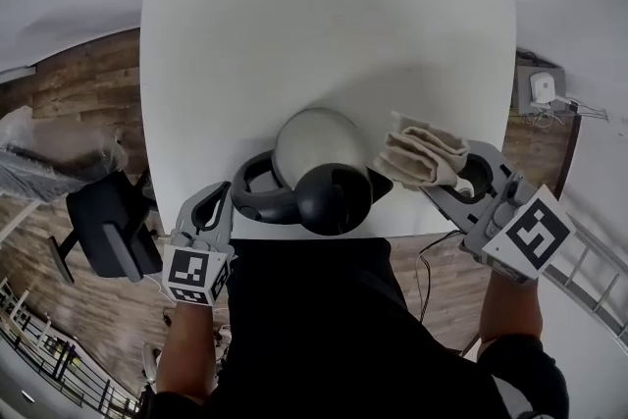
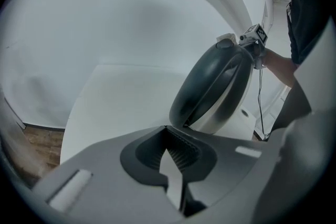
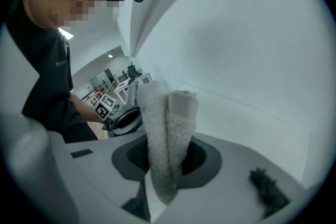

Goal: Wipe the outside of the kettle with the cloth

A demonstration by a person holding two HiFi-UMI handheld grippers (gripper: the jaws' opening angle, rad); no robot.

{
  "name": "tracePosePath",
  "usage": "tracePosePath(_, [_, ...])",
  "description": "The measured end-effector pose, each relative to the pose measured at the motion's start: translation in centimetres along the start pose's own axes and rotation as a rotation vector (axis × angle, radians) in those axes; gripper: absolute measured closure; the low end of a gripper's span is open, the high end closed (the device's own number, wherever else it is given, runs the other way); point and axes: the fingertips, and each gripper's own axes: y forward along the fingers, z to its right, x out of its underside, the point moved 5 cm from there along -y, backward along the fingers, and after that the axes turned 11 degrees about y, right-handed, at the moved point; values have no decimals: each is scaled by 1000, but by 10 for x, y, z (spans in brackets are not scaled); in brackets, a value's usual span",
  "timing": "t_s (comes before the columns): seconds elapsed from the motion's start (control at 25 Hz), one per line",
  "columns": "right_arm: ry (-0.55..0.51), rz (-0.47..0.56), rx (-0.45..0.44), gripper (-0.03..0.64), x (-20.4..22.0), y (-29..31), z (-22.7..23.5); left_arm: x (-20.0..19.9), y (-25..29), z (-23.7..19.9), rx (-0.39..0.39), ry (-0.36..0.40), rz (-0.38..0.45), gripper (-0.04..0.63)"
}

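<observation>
at the far left a black office chair point(image 1: 108, 221) stands on the brown wood-plank floor point(image 1: 69, 93), off the corner of the square white desk point(image 1: 294, 34).

the left tongs point(image 1: 232, 196) reach in over the near edge of the desk. in the left gripper view their jaws are drawn together, with only a thin sliver of white desk showing low between the ribbed pads and nothing held there. the tips sit right against the foot of the black loop handle point(image 1: 257, 191); whether they nip its edge cannot be told.

that handle belongs to the rounded kettle with a silver-white body point(image 1: 319, 142), which stands at the near edge of the desk, right in front of the person's black-clad torso. its black rounded part faces the person.

just right of the kettle hangs the folded off-white terry cloth point(image 1: 420, 152), its left edge just beside the kettle's side; contact cannot be made out. the right tongs point(image 1: 439, 174) are clamped on this cloth: in the right gripper view two thick folds rise from between the jaws and fill the gap.

beyond the right corner of the desk, a small white device on a grey plate point(image 1: 541, 86) lies on the floor with thin cables trailing off it.
</observation>
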Motion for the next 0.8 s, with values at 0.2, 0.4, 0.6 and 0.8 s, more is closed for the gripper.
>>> tracePosePath(0.2, [115,-210,57,518,39,69,81,4,-2,2,-5,-8,7,588])
tracePosePath(0.4, [156,-395,-33,517,51,127,99,-1,-1,4,-2,-12,17,588])
tracePosePath(0.6, [154,-443,-80,517,46,144,89,0,2,3,8,-24,43,588])
tracePosePath(0.8, [113,-433,-80,518,35,142,76,3,2,-4,6,-41,36,588])
